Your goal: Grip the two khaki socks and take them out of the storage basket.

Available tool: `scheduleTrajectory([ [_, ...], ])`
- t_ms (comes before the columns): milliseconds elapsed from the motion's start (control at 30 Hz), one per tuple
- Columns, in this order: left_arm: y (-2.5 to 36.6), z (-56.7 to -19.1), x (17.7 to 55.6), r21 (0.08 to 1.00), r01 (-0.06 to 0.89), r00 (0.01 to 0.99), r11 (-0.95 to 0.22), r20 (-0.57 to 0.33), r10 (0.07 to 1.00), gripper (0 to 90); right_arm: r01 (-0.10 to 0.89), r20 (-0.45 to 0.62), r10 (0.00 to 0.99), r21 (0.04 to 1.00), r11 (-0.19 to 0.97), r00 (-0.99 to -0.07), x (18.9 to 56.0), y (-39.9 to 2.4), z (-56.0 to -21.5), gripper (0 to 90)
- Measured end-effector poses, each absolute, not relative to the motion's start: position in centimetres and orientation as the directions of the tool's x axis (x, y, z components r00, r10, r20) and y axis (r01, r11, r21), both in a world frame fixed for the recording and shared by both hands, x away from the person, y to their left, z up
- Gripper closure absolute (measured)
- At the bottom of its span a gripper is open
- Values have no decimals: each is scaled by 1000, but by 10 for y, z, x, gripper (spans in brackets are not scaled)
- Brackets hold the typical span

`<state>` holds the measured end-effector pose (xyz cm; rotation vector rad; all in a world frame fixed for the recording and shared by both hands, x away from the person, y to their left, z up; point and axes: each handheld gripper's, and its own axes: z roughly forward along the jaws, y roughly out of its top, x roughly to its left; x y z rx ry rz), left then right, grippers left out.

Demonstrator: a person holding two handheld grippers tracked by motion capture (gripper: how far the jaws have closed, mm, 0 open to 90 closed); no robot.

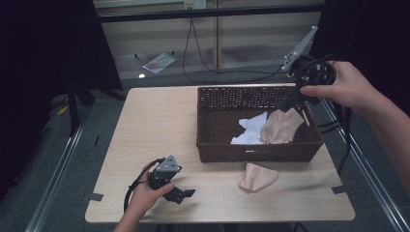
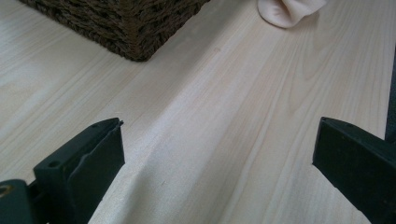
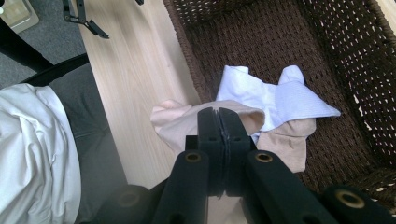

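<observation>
My right gripper (image 1: 293,103) hangs over the right end of the brown wicker basket (image 1: 256,151), shut on a beige sock (image 1: 281,126) that dangles into it. In the right gripper view the black jaws (image 3: 218,114) are pressed together with the beige sock (image 3: 247,119) under them. White socks (image 1: 251,128) (image 3: 261,91) lie on the basket floor. A second beige sock (image 1: 256,177) (image 2: 289,11) lies on the table in front of the basket. My left gripper (image 1: 183,194) (image 2: 217,140) rests low over the table's front left, open, with bare wood between its jaws.
The light wooden table (image 1: 159,125) has free room on its left half. The basket's corner (image 2: 130,28) stands ahead of the left gripper. Cables (image 1: 203,63) and a black stand (image 1: 77,96) are on the floor behind the table.
</observation>
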<state>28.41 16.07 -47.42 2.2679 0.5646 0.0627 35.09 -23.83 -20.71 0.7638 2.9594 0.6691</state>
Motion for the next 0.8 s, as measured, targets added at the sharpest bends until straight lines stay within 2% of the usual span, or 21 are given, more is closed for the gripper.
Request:
scheduleTrajectory([
  [800, 160, -474, 284, 714, 373, 900, -593, -124, 417, 19, 367, 118, 350, 404, 838, -929, 328, -221, -230, 893],
])
